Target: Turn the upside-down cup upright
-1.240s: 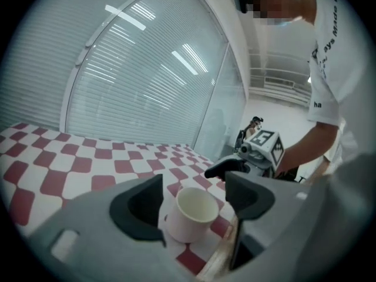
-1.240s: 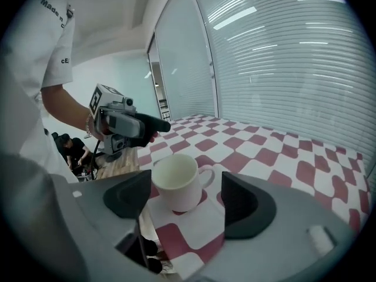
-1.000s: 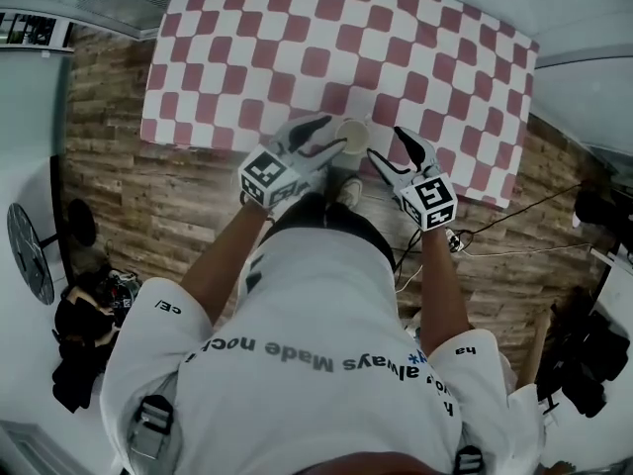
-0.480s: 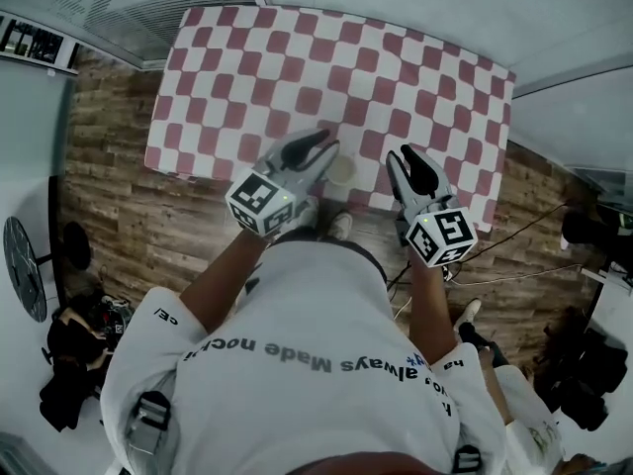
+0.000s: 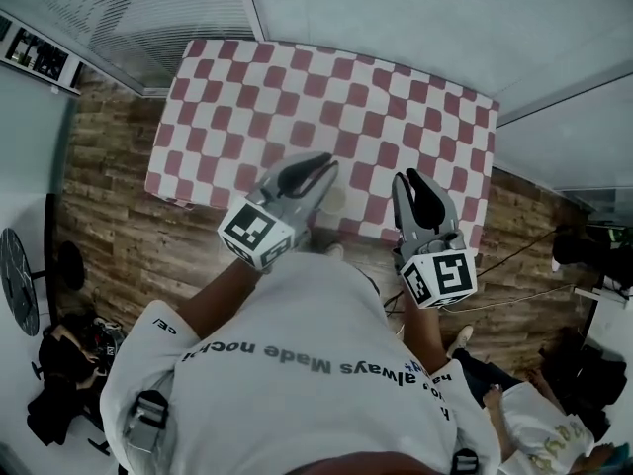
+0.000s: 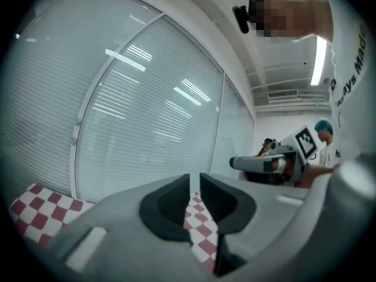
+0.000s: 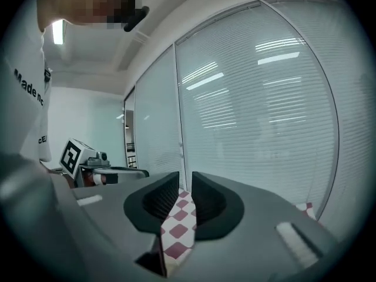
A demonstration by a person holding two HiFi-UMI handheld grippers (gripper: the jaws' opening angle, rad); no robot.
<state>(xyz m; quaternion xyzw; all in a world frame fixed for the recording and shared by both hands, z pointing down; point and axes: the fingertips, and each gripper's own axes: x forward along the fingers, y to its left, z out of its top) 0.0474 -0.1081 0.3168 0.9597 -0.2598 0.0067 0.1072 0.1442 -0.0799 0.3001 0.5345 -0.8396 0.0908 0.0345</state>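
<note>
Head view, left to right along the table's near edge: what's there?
left gripper → cup → right gripper. Both grippers' jaws have just been closing, with nothing between them.

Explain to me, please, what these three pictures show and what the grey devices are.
A person holds a two-jaw gripper in each hand; there is no robot arm. The head view looks down from the person's head: the left gripper and right gripper hover above a red-and-white checked tablecloth. A pale round thing between them is probably the cup; it is too small to judge. The other two pictures come from cameras riding on each gripper, looking along its jaws. Both pairs of jaws have just been closing, stand nearly together and hold nothing.
</note>
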